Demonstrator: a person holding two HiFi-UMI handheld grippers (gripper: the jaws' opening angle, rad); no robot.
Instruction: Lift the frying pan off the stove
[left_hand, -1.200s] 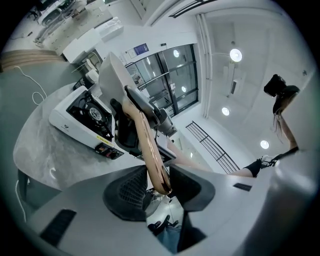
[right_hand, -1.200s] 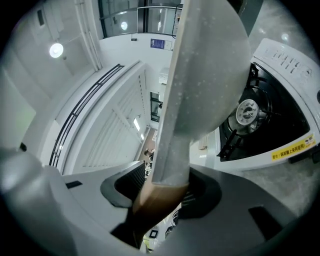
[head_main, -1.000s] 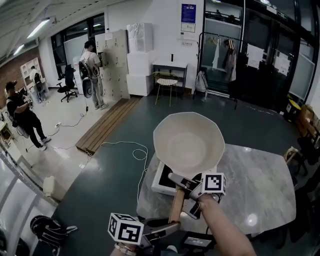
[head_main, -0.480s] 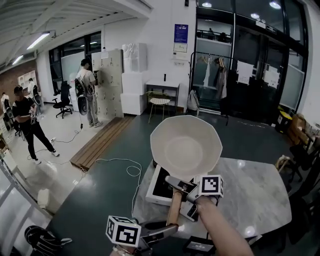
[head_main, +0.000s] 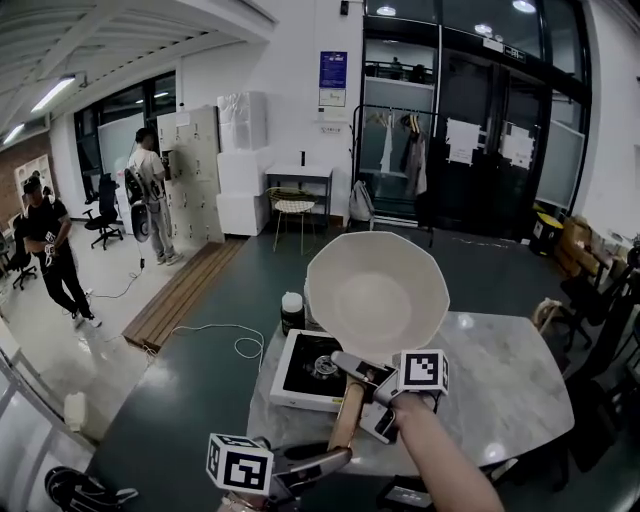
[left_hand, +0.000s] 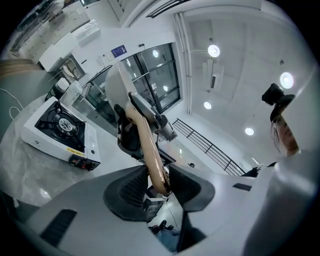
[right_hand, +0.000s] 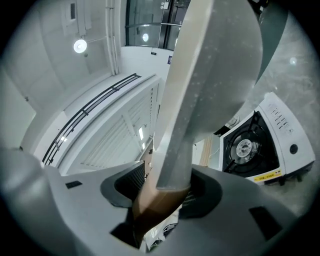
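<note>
Pan position vs. one second back: the frying pan (head_main: 375, 290) sits higher in the head view. It covered most of the stove (head_main: 310, 368) then; now the black burner plate is exposed below and left of the pan bowl. A dark canister (head_main: 291, 312) with a pale lid, not seen before, shows just behind the stove on the marble table (head_main: 500, 380). Both grippers keep the same places on the handle.

Left gripper (head_main: 330, 462): jaws partly closed, clamped on the near end of the wooden handle (head_main: 346, 412). Left gripper view confirms this: handle tip (left_hand: 159, 175) is pressed between the two dark pads.

Right gripper (head_main: 365, 372): jaws partly closed, gripping the handle further up, where the wood meets the metal neck. Right gripper view shows brown wood (right_hand: 157, 202) pinched between the pads, with the grey neck rising out of them.

Pan location: in the air above the table, clear of the burner, over the stove's far right side.

Orientation: long axis runs along the handle, from the person outward. Handle end is toward the person and low; bowl is away and raised. Pale inside of the bowl tilts back toward the head camera.
</note>
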